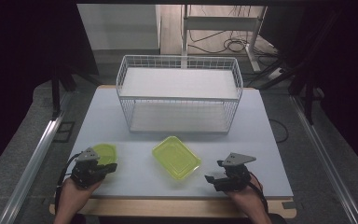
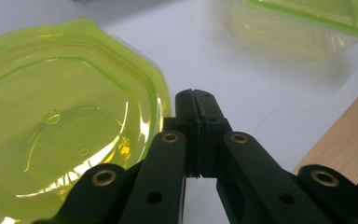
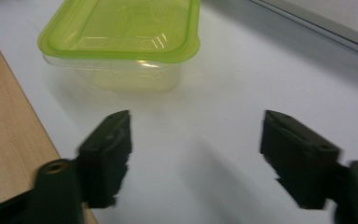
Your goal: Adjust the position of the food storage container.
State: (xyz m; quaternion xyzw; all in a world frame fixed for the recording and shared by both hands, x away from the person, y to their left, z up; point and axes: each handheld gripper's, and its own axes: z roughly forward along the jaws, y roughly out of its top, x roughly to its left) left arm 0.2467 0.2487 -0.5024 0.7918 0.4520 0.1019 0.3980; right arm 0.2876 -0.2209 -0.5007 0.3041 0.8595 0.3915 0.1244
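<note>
A rectangular box with a lime-green lid [image 1: 176,157] [image 3: 123,39] sits on the white table, front centre. A round lime-green lid or dish [image 1: 103,153] [image 2: 60,121] lies at the front left. My left gripper [image 1: 112,167] [image 2: 196,100] rests just right of that round piece, shut, jaws pressed together with nothing between them. My right gripper [image 1: 212,179] [image 3: 196,140] hovers at the front right, open, pointing toward the box; bare tabletop lies between its fingers [image 3: 107,154].
A white wire basket [image 1: 179,93] with two shelves stands at the table's back centre. The wooden front edge [image 1: 168,206] [image 3: 9,140] runs along the near side. Metal rails flank the table on both sides.
</note>
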